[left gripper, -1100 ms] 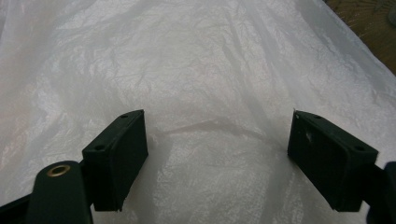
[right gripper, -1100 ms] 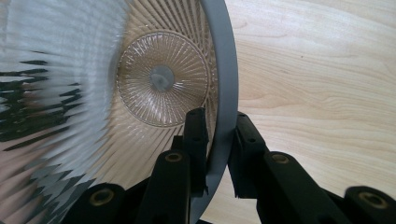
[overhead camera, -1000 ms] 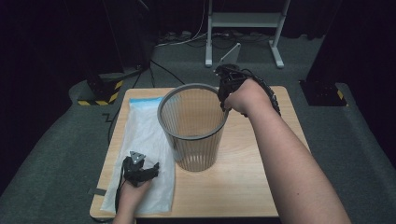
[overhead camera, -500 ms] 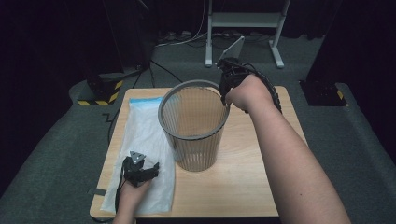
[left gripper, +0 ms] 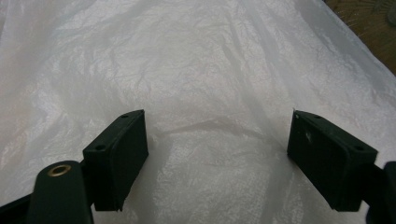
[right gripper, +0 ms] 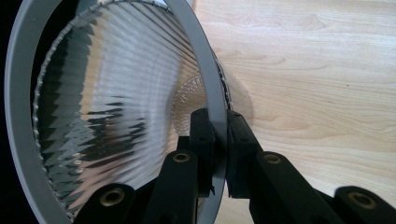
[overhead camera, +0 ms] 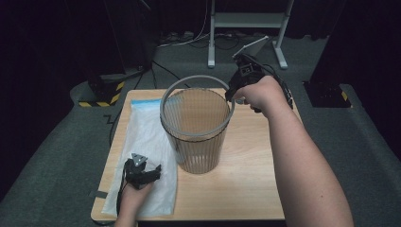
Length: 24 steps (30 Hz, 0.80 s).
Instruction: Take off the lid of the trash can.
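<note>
A grey ribbed waste bin [overhead camera: 197,127] stands upright in the middle of the wooden table [overhead camera: 255,175]. My right gripper [overhead camera: 232,97] is shut on the bin's grey rim [right gripper: 215,112] at its right side, one jaw inside and one outside. A white plastic bag [overhead camera: 144,142] with a blue end lies flat on the table's left part. My left gripper [overhead camera: 142,174] rests on the near end of the bag, open, its jaws wide apart over the crinkled film [left gripper: 215,93] with nothing between them.
Around the table lies grey carpet [overhead camera: 56,156]. A white metal stand [overhead camera: 246,23] and cables sit on the floor behind. A black and yellow striped block [overhead camera: 101,97] lies at the back left. Bare wood [right gripper: 317,65] shows right of the bin.
The right hand and gripper have shifted slightly along with the bin's rim. The left gripper has stayed on the bag.
</note>
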{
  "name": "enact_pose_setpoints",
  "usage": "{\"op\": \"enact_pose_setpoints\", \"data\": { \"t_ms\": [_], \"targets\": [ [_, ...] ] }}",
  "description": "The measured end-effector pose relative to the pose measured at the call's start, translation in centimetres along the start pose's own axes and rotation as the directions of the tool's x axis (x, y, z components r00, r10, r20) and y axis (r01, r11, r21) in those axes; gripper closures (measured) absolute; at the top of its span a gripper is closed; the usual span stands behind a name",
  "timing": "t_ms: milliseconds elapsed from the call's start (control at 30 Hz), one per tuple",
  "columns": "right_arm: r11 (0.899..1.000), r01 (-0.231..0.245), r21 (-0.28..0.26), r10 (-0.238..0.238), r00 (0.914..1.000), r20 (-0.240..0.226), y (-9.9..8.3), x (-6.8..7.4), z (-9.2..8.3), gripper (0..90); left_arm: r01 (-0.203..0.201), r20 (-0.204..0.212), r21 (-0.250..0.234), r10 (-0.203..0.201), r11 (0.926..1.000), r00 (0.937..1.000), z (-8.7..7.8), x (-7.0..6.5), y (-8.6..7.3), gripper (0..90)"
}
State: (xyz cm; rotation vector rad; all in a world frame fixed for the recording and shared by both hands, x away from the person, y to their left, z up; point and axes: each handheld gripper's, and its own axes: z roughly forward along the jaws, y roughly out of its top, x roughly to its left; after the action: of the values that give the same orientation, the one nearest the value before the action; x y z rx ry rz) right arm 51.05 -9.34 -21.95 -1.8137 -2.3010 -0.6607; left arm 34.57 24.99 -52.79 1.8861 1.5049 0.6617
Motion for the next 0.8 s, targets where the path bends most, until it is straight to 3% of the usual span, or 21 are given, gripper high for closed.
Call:
{"op": "enact_pose_setpoints", "data": {
  "t_ms": [300,600,800],
  "targets": [
    [1.000,0.000,-0.010,0.000,0.9993,-0.037,-0.5,-1.2,-0.8,83.1,0.001,0.001,0.001,-0.001,1.0000,1.0000,0.0,0.0,0.0,20.3],
    [0.999,-0.041,-0.001,0.041,0.9985,-0.035,-1.5,-4.1,-1.3,83.2,0.000,0.004,-0.003,0.000,1.0000,1.0000,-0.1,-0.1,-0.1,20.4],
    [0.998,-0.060,-0.023,0.059,0.9977,-0.034,-1.6,-5.9,-2.7,83.2,-0.001,0.006,-0.003,0.001,1.0000,1.0000,-0.1,-0.1,-0.1,20.5]
  ]
}}
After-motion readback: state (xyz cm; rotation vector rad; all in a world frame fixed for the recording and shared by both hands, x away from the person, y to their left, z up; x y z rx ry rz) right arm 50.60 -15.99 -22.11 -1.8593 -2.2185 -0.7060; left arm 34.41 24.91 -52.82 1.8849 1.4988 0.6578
